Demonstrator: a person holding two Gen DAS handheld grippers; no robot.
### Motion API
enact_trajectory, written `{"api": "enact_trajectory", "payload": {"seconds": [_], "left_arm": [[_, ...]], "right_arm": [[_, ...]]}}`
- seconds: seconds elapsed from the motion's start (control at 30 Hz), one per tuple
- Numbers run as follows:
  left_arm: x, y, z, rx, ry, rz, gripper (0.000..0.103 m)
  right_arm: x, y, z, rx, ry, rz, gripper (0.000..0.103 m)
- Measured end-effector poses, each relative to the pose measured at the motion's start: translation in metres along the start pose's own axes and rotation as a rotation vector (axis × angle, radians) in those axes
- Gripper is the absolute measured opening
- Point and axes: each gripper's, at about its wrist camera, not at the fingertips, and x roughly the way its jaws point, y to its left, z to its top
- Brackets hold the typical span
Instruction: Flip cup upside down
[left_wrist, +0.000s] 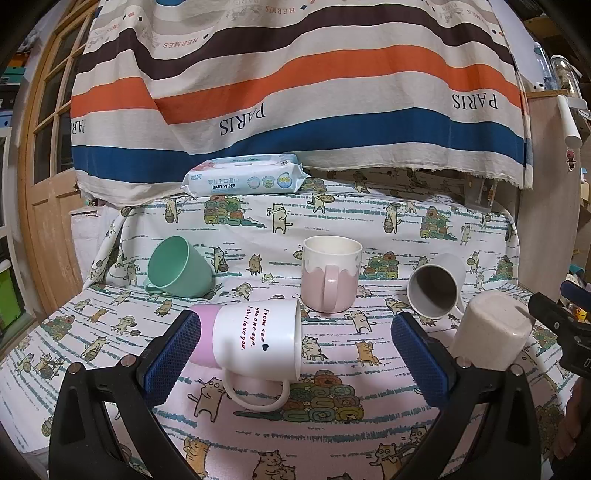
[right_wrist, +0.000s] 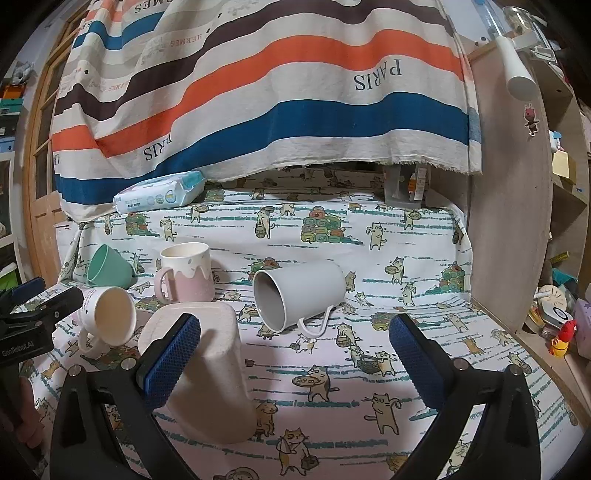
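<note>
Both claws stand wide apart and grip nothing. The left claw (left_wrist: 295, 354) hovers low over the surface (left_wrist: 369, 229), which is covered by a cat-print cloth, and a white mug with a pink base (left_wrist: 251, 338) lies on its side between the blue pads, its mouth turned to the right and its handle lying toward the camera; the left pad (left_wrist: 171, 356) sits just beside the pink base, and whether it touches cannot be told. The right claw (right_wrist: 295, 354) hangs over the cloth with its left pad (right_wrist: 170, 360) in front of a beige cup (right_wrist: 207, 373) that already stands upside down, bottom up. A grey-white mug (right_wrist: 301, 295) lies on its side beyond the right claw, mouth toward the camera, handle down on the cloth. Further back a pink and cream mug (left_wrist: 330, 275) stands upright, handle toward the left camera, and a green cup (left_wrist: 179, 271) lies tipped on its side to its left. A pack of baby wipes (left_wrist: 245, 179) rests at the back edge, under a striped cloth (left_wrist: 295, 81) hanging behind the surface.
</note>
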Motion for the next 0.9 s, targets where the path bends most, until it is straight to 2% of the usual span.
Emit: {"api": "enact_trajectory", "payload": {"seconds": [0.9], "left_arm": [[0.001,0.0002,0.0001,-0.001,0.003,0.004,0.103]], "right_arm": [[-0.0001,-0.0005,0.0004,0.0,0.0,0.001,0.103]]}}
